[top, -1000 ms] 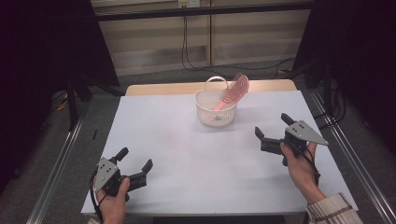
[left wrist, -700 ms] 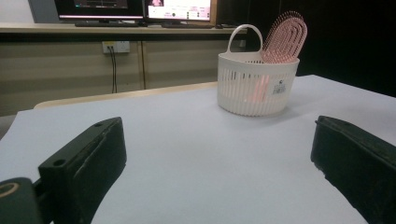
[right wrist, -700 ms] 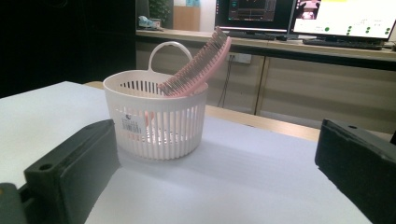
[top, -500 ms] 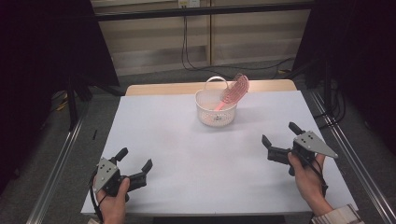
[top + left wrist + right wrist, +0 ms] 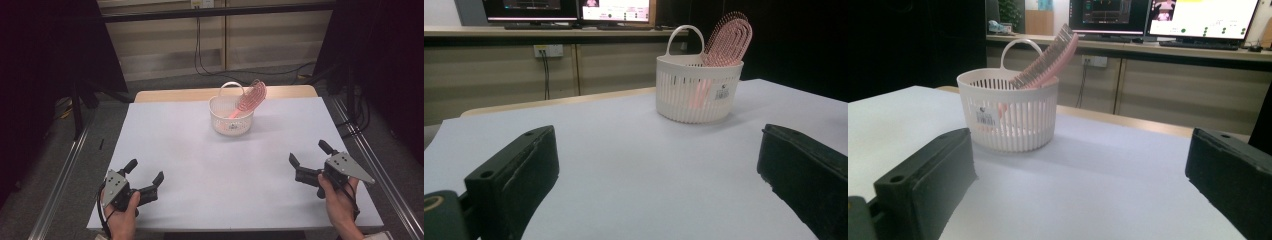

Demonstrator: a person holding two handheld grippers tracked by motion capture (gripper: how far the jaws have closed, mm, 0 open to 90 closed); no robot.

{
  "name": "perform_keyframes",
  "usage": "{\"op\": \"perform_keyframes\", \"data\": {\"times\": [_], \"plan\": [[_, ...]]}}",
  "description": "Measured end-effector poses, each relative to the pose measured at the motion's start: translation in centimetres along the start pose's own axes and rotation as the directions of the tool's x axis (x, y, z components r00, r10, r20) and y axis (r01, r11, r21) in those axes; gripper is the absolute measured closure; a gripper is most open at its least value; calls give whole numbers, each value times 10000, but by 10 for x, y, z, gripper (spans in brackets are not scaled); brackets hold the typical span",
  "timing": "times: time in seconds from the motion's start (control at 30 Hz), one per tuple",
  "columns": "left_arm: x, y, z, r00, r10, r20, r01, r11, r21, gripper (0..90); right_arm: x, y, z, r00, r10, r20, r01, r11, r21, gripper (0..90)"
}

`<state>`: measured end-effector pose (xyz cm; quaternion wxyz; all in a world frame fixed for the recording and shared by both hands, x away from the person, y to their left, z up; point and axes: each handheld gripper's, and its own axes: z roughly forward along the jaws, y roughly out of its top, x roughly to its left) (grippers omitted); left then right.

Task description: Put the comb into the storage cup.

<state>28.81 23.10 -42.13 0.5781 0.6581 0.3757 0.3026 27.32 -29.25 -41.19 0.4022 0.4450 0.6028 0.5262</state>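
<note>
At twelve o'clock on the white surface (image 5: pixel 200 150), a pink hairbrush (image 5: pixel 251 97) stands in a small white basket (image 5: pixel 231 120), both grippers parked well away from it.

Bristle head up and leaning out over the rim toward two o'clock, the hairbrush has its handle down inside the slatted wall, so the basket props it at a tilt; that looks like a finished placement, with nothing left on the bare sheet. Left gripper (image 5: pixel 145 180) sits at seven o'clock near the front edge, jaws spread wide, holding and touching nothing. Right gripper (image 5: pixel 309 162) sits at four o'clock, jaws likewise wide apart and empty, pointed toward the basket. From each gripper view the basket stands far off between the two black jaws, handle loop upright.
</note>
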Motion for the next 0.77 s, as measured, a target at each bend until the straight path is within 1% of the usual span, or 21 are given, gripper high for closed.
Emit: {"op": "perform_keyframes", "data": {"times": [0.03,0.13,0.17,0.27,0.4,0.47,0.5,0.53,0.57,0.63,0.67,0.7,0.77], "plan": [[0,0,0,10000,-2,-26,2,10000,2,33,0,-1,-2,10000,68,-24,-68,10000,32,0],[2,0,-1,10000,-39,-44,39,10000,-3,32,-1,-4,-6,10000,70,-6,-70,10000,64,0],[2,0,-1,10000,-67,-54,67,10000,-17,33,-1,-4,-8,10000,74,-43,-74,10000,18,0],[2,0,-2,9999,-94,-81,94,10000,-25,32,-3,-4,-13,9999,114,40,-114,9999,-67,0],[2,0,-2,10000,9,-92,-8,10000,35,33,-7,-10,-21,9998,158,130,-159,9999,28,0],[2,0,-2,10000,-50,13,50,10000,11,32,-9,-13,-25,9997,195,178,-196,9998,41,0],[1,0,-1,10000,-65,48,65,10000,-8,32,-9,-14,-26,9997,127,228,-129,9999,62,0],[2,0,-1,9999,-70,86,70,10000,-23,32,-8,-16,-25,9995,128,299,-132,9999,107,0],[2,0,-1,9998,-124,131,125,9999,-25,32,-7,-17,-24,9997,117,230,-121,9998,177,0],[2,-1,0,9997,-229,107,230,9997,-8,30,-5,-17,-19,9999,70,138,-71,9999,86,0],[2,-1,0,9997,-165,164,164,9999,52,29,-4,-16,-17,9999,15,160,-15,10000,43,0],[3,0,0,9996,-214,204,214,9998,21,29,-3,-16,-15,10000,-7,98,6,10000,57,0],[3,1,-1,9998,-165,132,166,9998,-97,29,-1,-16,-13,10000,-18,53,18,10000,73,0]]}}
